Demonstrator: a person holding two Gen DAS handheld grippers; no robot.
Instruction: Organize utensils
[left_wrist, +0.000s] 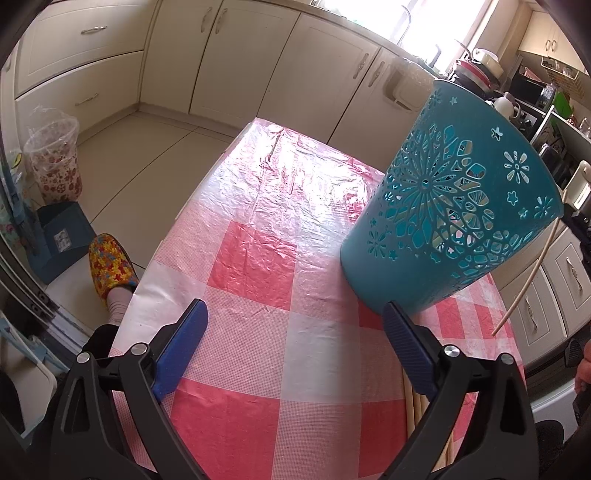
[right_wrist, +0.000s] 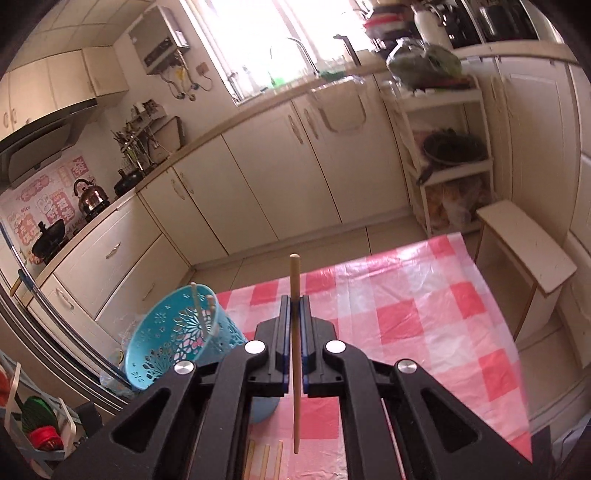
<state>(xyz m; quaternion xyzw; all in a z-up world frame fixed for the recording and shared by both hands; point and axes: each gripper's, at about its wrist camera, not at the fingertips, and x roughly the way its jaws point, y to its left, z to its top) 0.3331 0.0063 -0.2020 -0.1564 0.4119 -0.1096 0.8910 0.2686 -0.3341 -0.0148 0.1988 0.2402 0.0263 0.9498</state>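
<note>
Right hand-held gripper (right_wrist: 294, 325) hides most table chopsticks (right_wrist: 266, 459).

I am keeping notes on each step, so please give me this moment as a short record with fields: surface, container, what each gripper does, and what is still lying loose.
surface: table with pink checked cloth
container: teal basket standing on the cloth, two chopsticks inside
right gripper: shut on one chopstick, held above the cloth
left gripper: open, holds nothing, near the basket
loose: more chopsticks lying on the cloth at the near edge
</note>
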